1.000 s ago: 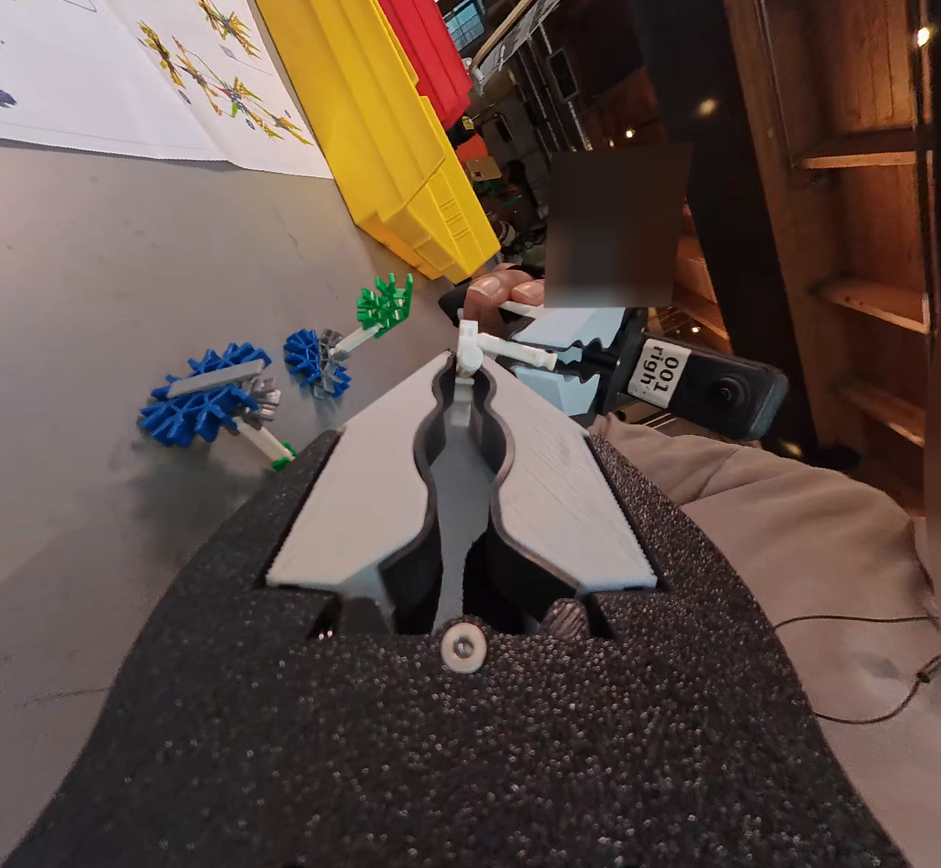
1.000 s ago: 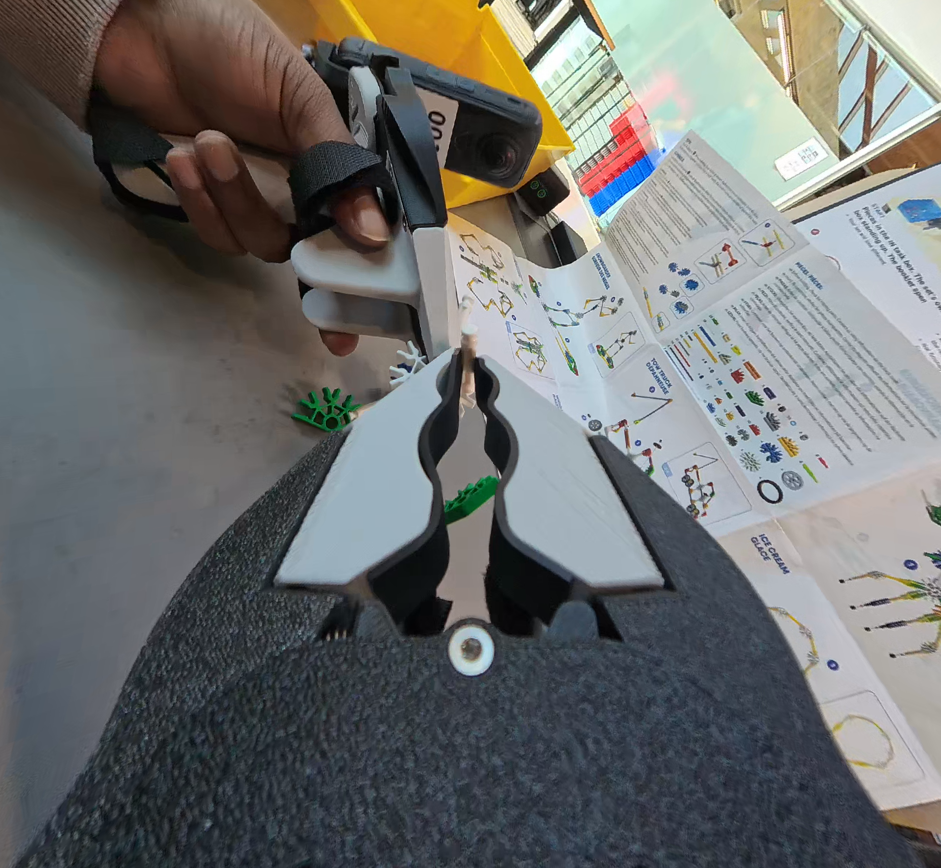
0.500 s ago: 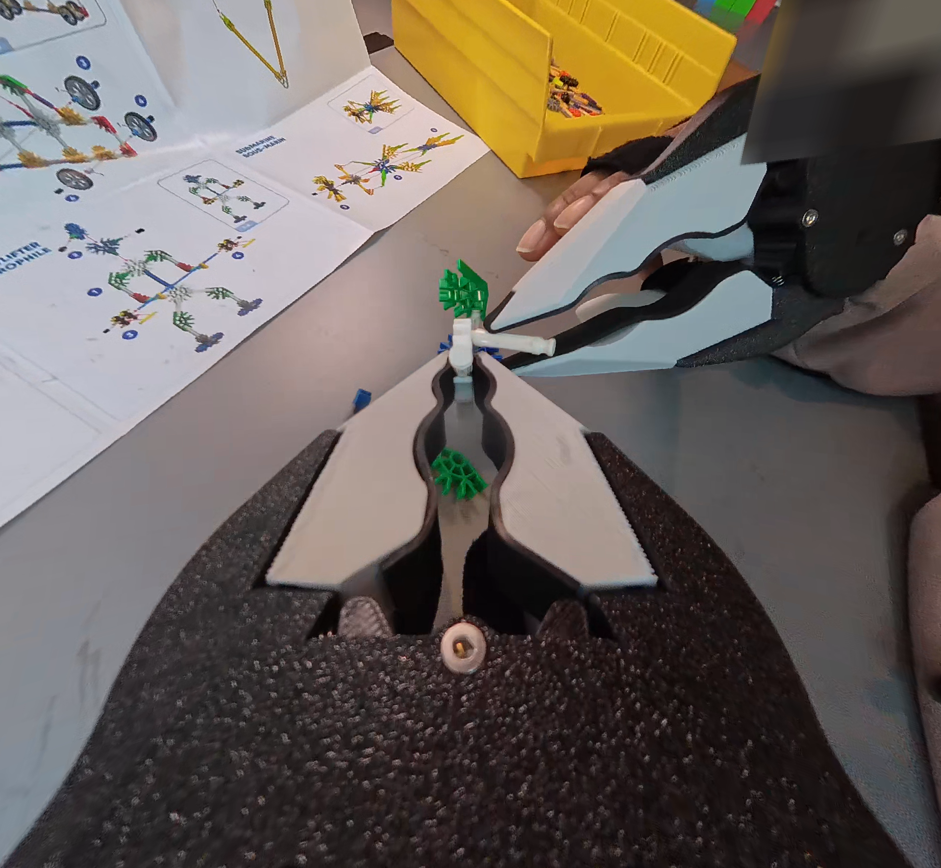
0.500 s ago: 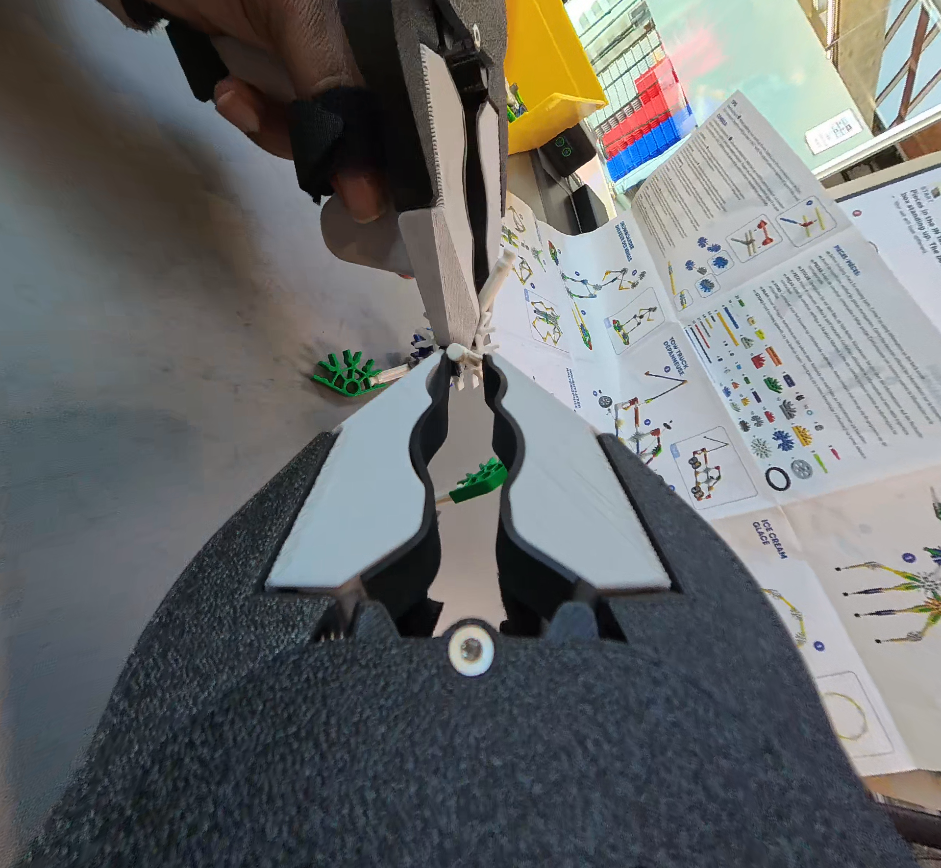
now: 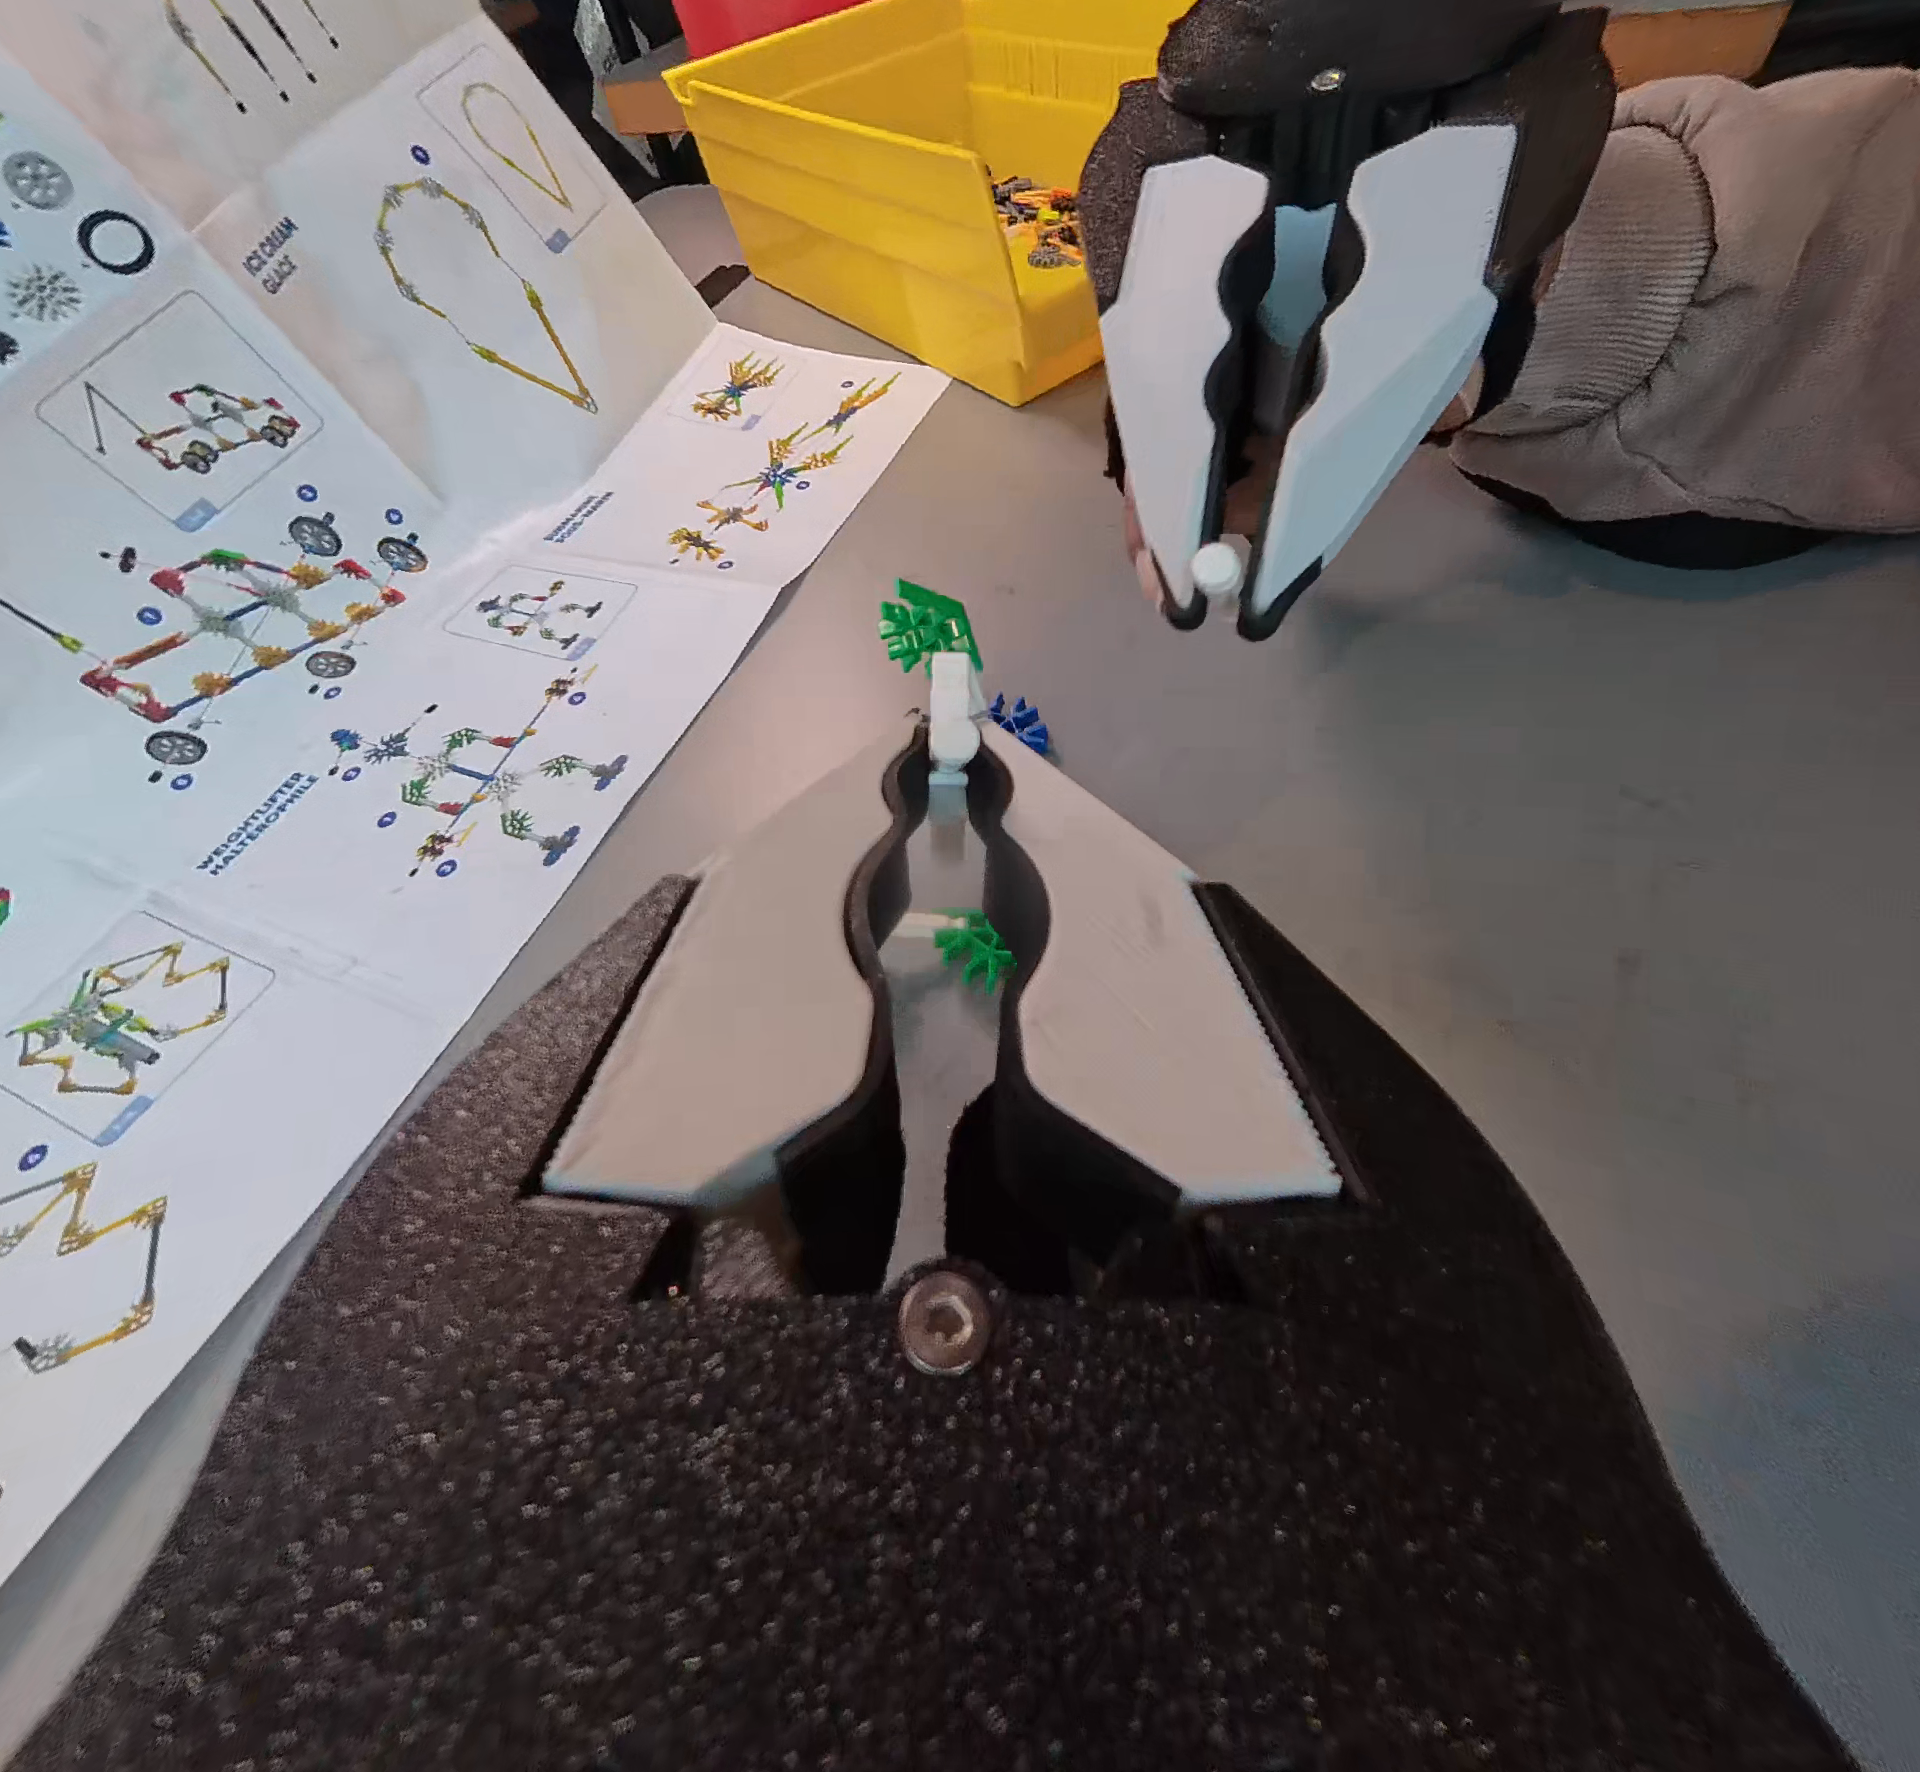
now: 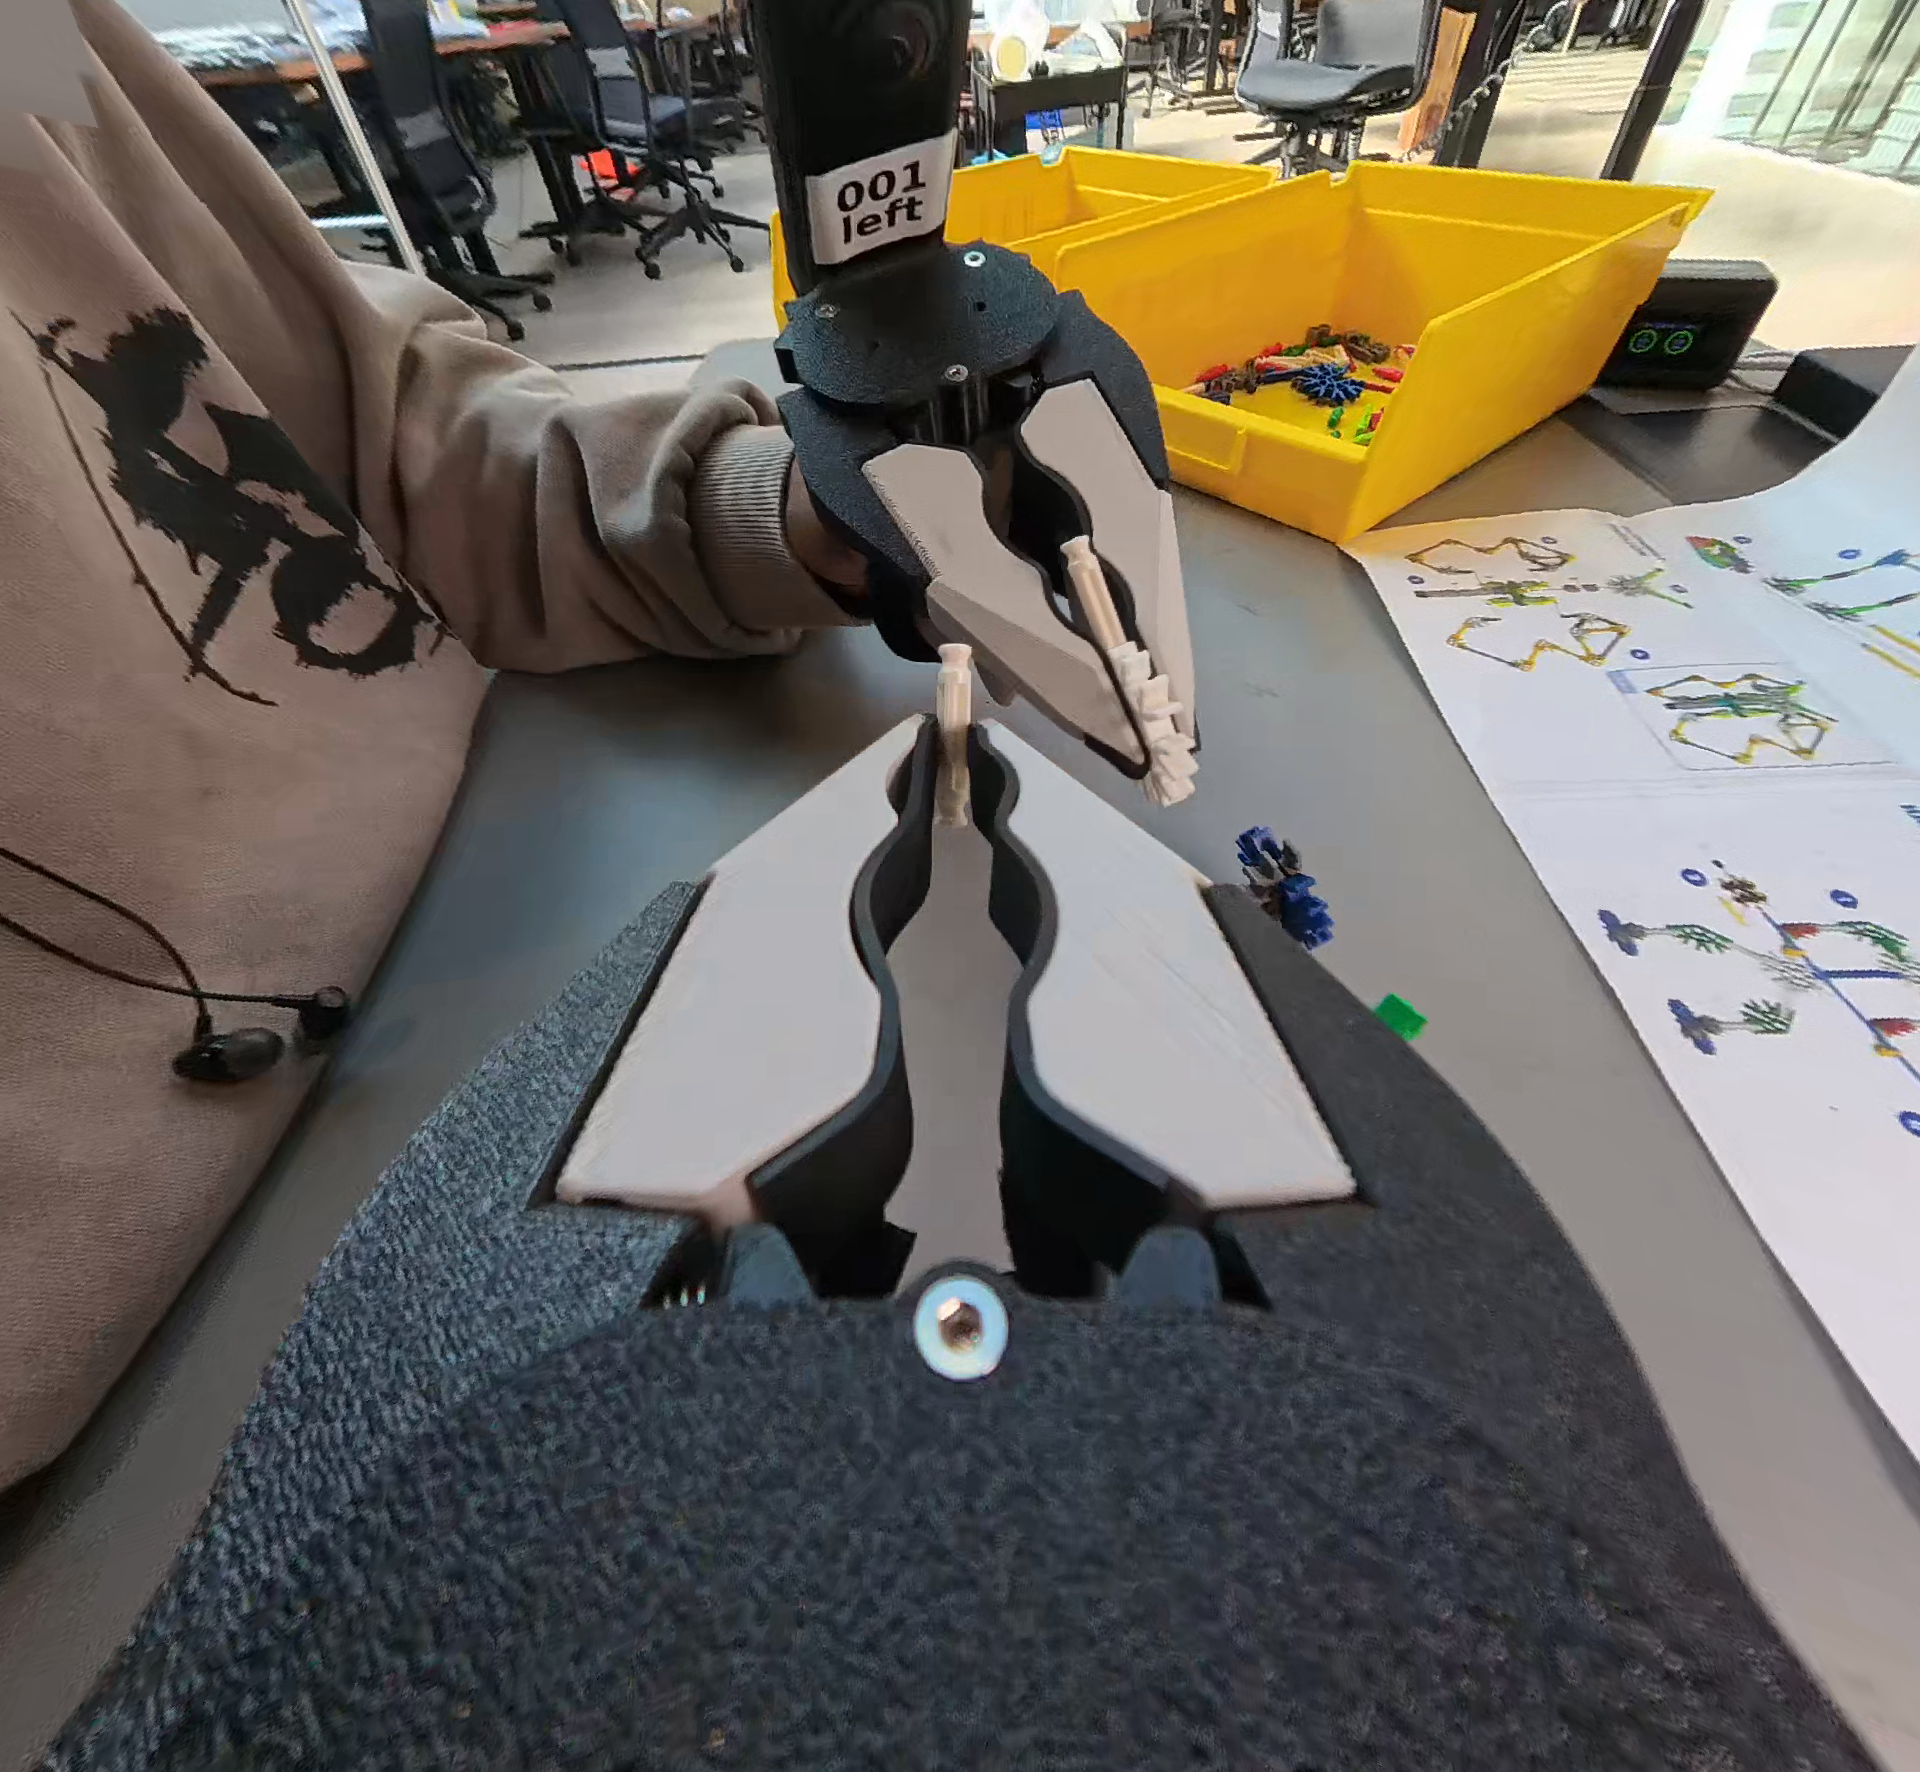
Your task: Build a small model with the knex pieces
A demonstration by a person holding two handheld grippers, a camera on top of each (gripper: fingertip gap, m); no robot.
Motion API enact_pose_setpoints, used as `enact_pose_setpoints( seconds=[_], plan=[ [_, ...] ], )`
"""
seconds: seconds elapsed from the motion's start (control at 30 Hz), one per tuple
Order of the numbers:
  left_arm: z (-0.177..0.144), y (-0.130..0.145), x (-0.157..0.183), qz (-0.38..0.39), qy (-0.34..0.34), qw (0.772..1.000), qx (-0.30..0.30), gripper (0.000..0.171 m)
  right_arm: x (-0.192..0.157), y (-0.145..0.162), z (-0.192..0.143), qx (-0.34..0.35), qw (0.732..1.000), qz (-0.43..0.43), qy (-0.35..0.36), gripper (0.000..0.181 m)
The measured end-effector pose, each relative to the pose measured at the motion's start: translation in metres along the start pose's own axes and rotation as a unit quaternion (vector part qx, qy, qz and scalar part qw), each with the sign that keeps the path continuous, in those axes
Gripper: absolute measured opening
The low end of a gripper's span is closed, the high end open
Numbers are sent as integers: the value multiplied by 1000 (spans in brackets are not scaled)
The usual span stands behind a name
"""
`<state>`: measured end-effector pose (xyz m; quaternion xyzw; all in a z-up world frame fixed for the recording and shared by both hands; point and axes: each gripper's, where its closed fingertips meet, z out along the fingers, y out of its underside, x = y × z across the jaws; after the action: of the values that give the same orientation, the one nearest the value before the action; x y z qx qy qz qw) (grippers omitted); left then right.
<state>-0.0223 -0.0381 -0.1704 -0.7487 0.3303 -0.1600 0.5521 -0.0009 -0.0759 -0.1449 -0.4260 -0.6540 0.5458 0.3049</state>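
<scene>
Claws: two, each pinching one white piece.

Left claw (image 5: 951,746) white connector piece (image 5: 953,714); right claw (image 6: 951,735) white rod (image 6: 952,725).

Open grey tabletop (image 5: 1455,839) between tools – yellow bin (image 5: 883,195), instruction sheet (image 5: 312,579) flank.

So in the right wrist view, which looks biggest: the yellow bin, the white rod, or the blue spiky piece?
1. Yellow plastic bin
2. White plastic rod, pinched in the right gripper fingers
3. Blue spiky connector

The rod sits nearer the camera, so the last two are unsure.
</scene>
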Motion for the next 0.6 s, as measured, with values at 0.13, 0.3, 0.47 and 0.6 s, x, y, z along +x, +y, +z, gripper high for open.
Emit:
enact_pose_setpoints(
  seconds=[0.13, 0.3, 0.47, 0.6],
  plan=[
    [-2, 1, -5, -79, 27, 996, 20, 6, 2, 31, -3, -97, 995, -6, 0, 5],
    [3, 9, -1, -117, 55, 992, 11, 6, 0, 92, 3, -276, 958, -67, 22, 5],
    [4, 5, 9, -143, 91, 985, 22, 6, 4, 102, 5, -299, 950, -81, 37, 22],
    [1, -5, 17, -170, 130, 975, 51, 6, 16, 53, 2, -169, 983, -35, 61, 28]
  ],
)
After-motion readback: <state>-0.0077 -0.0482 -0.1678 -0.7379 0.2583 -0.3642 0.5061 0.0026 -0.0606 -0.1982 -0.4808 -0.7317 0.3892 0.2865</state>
